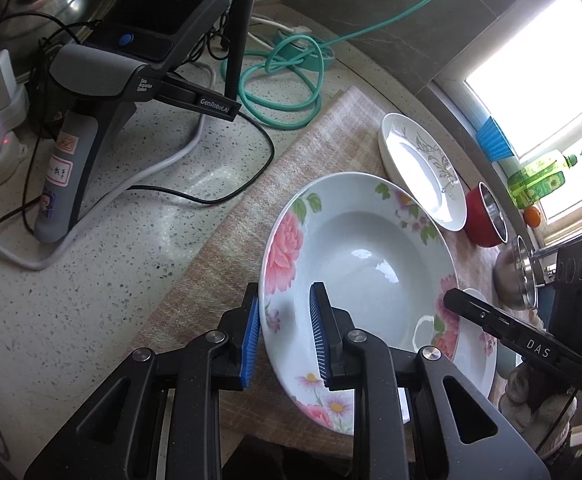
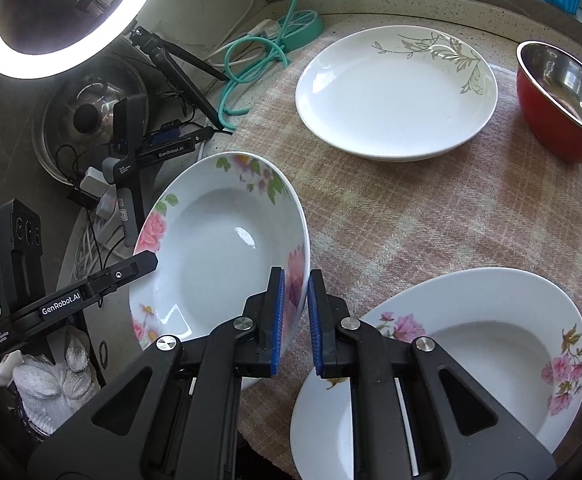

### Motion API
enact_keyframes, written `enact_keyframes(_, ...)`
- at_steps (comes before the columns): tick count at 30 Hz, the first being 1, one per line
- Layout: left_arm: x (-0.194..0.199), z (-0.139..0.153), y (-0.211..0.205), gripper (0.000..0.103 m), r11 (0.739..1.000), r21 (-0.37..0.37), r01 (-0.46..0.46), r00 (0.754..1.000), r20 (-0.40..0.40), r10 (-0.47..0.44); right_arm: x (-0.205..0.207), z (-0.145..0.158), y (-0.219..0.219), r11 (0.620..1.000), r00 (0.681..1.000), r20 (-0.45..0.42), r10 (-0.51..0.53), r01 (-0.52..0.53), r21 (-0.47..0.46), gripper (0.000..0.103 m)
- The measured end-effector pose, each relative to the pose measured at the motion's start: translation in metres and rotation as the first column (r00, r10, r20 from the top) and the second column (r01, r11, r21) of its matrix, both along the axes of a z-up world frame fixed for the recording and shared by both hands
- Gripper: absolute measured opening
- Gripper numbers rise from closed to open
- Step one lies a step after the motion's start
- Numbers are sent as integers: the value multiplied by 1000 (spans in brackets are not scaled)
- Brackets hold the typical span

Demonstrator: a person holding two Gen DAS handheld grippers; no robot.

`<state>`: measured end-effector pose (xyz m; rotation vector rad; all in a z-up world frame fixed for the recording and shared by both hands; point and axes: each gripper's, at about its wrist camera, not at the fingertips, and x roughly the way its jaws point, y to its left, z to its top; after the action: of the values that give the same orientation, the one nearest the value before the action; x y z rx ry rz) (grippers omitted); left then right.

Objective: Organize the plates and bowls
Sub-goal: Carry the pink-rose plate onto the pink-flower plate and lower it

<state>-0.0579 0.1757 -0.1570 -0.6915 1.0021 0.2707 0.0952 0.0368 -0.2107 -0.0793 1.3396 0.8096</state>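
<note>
A speckled counter (image 1: 103, 280) carried a checked cloth (image 2: 431, 216), and most of the dishes sat on that cloth. Both grippers gripped one rose plate (image 1: 355, 256), which was tilted and lifted clear of the cloth. The left gripper (image 1: 285, 336) pinched the plate's left rim between its blue pads, one pad outside and one inside the dish. The right gripper (image 2: 295, 316) pinched the opposite rim, its jaws nearly together on the thin edge. A second rose plate (image 2: 491, 344) lay flat on the near right of the cloth, partly under the right gripper. A white plate (image 2: 395, 92) with a grey leaf pattern rested at the far side of the cloth, well apart from the held one. To its right stood a red bowl (image 2: 563, 104) with a steel inside. Off the cloth to the far left lay a teal cable (image 1: 287, 80), coiled on the counter.
</note>
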Motion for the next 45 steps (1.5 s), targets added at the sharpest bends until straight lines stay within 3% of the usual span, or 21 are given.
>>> enact_keyframes(12,21,21,-36,22,995,10,101,994,45,-101,-10,33,-53,997,997,31,-72,71,31,12)
enact_keyframes(22,48,17,-87,22,970,-9,244,969,41,-243,-22,49,-117,982,981,49,-190,189,14,12)
enact_keyframes(37,73,6,-156,22,895,-12,446,895,7,-446,-35,28,-201,936,939,28,-344,345,-69,12)
enact_keyframes(45,73,-2,-164,22,880,-3,475,880,-26,-475,-39,22,-210,931,935,34,-352,354,-94,12)
